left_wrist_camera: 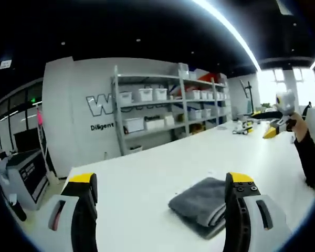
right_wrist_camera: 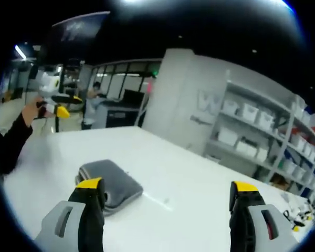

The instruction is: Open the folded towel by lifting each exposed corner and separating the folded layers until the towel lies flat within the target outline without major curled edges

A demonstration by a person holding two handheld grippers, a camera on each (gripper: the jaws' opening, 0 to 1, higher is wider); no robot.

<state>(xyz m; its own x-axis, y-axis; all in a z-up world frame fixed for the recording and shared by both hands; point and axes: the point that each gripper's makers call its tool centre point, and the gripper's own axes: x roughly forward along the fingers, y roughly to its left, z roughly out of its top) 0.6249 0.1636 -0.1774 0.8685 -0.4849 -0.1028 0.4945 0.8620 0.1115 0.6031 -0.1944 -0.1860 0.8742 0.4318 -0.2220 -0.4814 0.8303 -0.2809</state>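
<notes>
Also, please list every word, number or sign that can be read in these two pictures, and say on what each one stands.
"W": large outlined letter on the grey wall, the rest hidden behind the shelf rack.
"Diligent": small white word on the same wall below it, cut off by the rack.
Wall lettering in the right gripper view: too blurred to read.
Ceiling sign: too small to read.

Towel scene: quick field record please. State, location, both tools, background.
towel: grey towel, folded into a thick pad, layers showing at its edge
surface: white table, towel lies flat on it
target outline: cannot make one out
left tool: left tool, jaws apart, nothing between them, towel beside its right jaw
right tool: right tool, jaws apart, nothing held, towel by its left jaw
contact: neither tool visibly touching the towel
background: shelving with white bins against a wall
progress: no corner lifted yet
</notes>
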